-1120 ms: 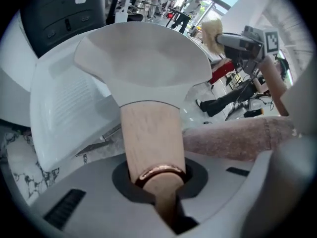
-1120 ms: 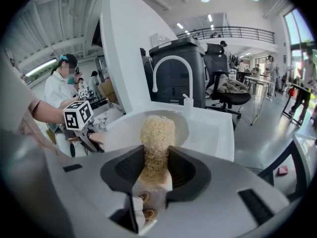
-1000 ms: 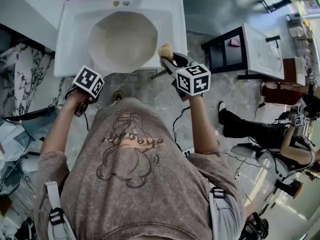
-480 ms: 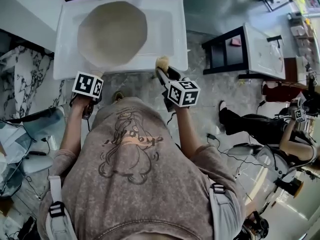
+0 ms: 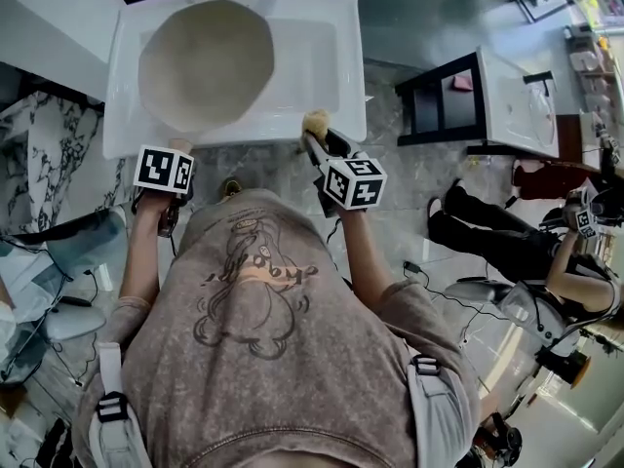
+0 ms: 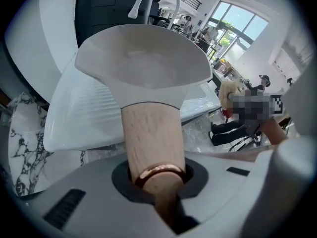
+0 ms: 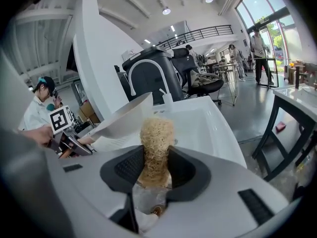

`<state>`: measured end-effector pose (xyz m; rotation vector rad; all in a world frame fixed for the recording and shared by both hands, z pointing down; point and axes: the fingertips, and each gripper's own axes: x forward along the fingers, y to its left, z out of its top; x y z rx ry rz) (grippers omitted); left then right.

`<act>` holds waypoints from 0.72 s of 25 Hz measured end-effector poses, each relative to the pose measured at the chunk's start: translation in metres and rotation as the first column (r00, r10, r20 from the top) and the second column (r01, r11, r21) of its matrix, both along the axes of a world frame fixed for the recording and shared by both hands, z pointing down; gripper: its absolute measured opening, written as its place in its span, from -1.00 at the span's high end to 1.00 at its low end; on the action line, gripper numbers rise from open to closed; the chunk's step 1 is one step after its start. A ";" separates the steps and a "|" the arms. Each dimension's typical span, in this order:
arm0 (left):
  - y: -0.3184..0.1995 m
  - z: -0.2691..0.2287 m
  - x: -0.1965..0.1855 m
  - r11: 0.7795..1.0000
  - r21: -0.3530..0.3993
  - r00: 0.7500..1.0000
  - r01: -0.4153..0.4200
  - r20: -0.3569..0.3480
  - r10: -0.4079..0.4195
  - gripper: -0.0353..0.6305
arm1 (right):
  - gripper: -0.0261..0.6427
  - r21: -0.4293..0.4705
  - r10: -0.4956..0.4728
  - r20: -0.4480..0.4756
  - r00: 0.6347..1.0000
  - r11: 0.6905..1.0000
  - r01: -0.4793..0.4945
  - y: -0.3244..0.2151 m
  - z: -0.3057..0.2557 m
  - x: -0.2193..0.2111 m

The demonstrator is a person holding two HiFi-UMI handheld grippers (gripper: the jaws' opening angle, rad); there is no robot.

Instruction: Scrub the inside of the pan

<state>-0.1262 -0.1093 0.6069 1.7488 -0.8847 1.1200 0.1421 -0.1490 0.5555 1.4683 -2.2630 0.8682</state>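
A cream, many-sided pan (image 5: 205, 61) hangs over the left part of the white sink (image 5: 312, 61), tilted with its inside facing up. My left gripper (image 5: 178, 149) is shut on the pan's wooden handle (image 6: 148, 138), which ends in a copper ring. From the left gripper view the pan (image 6: 146, 66) fills the upper frame. My right gripper (image 5: 314, 130) sits at the sink's front rim, right of the pan and apart from it. It is shut on a tan fibrous scrubber (image 7: 156, 145), whose tuft (image 5: 315, 121) sticks out past the jaws.
A faucet (image 7: 148, 71) rises at the sink's far edge. A black table with a white top (image 5: 492, 100) stands to the right. A seated person (image 5: 546, 261) with another gripper is on the floor at right. Marbled surface (image 5: 39, 154) lies left of the sink.
The pan has swung left and farther over the sink's left side with my left gripper. My right gripper with the scrubber has drawn back from the pan to the sink's front rim.
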 end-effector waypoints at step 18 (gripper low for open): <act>-0.005 0.003 -0.001 1.000 -0.018 1.000 0.016 -0.022 -0.017 0.74 | 0.47 -0.046 -0.012 -0.011 1.000 0.999 0.012 -0.011 0.013 -0.011</act>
